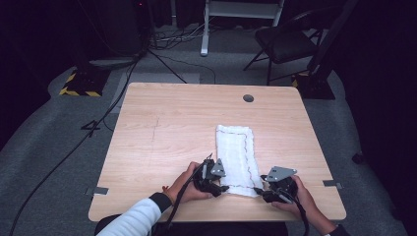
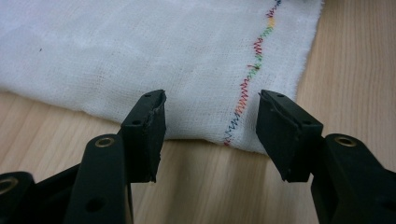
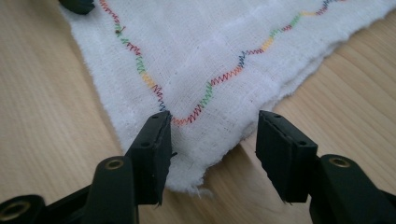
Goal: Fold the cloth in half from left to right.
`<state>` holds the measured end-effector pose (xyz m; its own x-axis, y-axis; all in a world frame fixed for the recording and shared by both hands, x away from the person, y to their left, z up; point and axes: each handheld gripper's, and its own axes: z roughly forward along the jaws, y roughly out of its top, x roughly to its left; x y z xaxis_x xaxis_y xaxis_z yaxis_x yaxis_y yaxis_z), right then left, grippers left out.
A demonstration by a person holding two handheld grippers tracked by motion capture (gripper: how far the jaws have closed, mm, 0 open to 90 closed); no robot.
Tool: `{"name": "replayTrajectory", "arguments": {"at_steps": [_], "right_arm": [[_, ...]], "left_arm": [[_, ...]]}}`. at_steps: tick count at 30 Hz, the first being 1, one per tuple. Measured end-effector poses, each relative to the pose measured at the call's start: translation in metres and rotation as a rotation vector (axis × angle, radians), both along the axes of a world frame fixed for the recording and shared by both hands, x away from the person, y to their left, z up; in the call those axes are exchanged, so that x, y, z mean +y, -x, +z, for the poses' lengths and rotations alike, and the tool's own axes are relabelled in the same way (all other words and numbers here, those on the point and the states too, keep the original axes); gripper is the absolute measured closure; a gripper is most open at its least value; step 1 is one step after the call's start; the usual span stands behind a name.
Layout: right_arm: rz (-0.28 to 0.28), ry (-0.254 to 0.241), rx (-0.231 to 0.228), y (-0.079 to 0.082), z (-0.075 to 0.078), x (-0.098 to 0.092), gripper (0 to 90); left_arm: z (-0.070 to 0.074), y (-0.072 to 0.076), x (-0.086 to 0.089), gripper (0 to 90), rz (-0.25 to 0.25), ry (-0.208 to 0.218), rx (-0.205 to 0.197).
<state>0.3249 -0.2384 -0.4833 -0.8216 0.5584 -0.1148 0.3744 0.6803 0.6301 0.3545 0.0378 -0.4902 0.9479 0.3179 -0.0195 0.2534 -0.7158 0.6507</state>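
A white folded cloth [image 1: 236, 152] with a zigzag multicolour seam lies lengthwise on the wooden table [image 1: 172, 123], right of the middle. My left gripper [image 1: 223, 188] is at the cloth's near left corner, held in a hand with a white sleeve. In the left gripper view its jaws [image 2: 210, 100] stand open just over the cloth's edge [image 2: 163, 46], and the pads do not press on it. My right gripper [image 1: 258, 191] is at the near right corner. Its jaws [image 3: 212, 119] are open, and the frayed corner of the cloth [image 3: 210, 46] lies between them.
A round cable hole [image 1: 248, 98] sits near the table's far edge. Beyond the table are a black folding chair [image 1: 285, 42], a yellow-and-black striped stand base [image 1: 78, 83] and cables across the grey floor. Bare wood stretches left of the cloth.
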Motion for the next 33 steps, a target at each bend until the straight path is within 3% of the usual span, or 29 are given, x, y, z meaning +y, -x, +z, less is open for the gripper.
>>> {"name": "replayTrajectory", "arguments": {"at_steps": [5, 8, 13, 16, 19, 23, 25, 26, 30, 33], "right_arm": [[0.018, -0.025, 0.036, 0.000, -0.001, 0.006, 38.4], [0.025, -0.046, 0.022, 0.001, 0.003, 0.005, 36.1], [0.000, -0.117, -0.024, -0.009, 0.018, -0.007, 36.2], [-0.049, -0.162, -0.045, -0.026, 0.026, -0.016, 38.4], [-0.083, -0.166, -0.074, -0.049, 0.032, -0.017, 39.8], [-0.115, -0.171, -0.085, -0.084, 0.035, -0.010, 40.5], [-0.123, -0.162, -0.097, -0.099, 0.035, -0.005, 40.5], [-0.126, -0.158, -0.101, -0.107, 0.035, -0.003, 40.6], [-0.150, -0.125, -0.083, -0.137, 0.026, 0.004, 39.9], [-0.166, -0.134, -0.057, -0.157, 0.020, 0.008, 39.9]], "left_arm": [[-0.001, 0.006, 0.014, 36.8, 0.015, 0.027, 0.018], [0.001, 0.009, 0.019, 22.4, 0.033, 0.010, 0.013], [0.013, -0.001, 0.026, 21.4, 0.099, 0.059, -0.029], [0.020, -0.015, 0.026, 21.4, 0.126, 0.072, -0.044], [0.023, -0.036, 0.023, 21.4, 0.165, 0.055, -0.082], [0.024, -0.066, 0.016, 21.2, 0.215, 0.053, -0.074], [0.022, -0.081, 0.013, 21.1, 0.237, 0.020, -0.076], [0.020, -0.088, 0.012, 21.1, 0.258, 0.024, -0.069], [0.017, -0.113, 0.009, 21.1, 0.288, 0.042, -0.038], [0.015, -0.130, 0.006, 21.1, 0.312, 0.051, -0.046]]}}
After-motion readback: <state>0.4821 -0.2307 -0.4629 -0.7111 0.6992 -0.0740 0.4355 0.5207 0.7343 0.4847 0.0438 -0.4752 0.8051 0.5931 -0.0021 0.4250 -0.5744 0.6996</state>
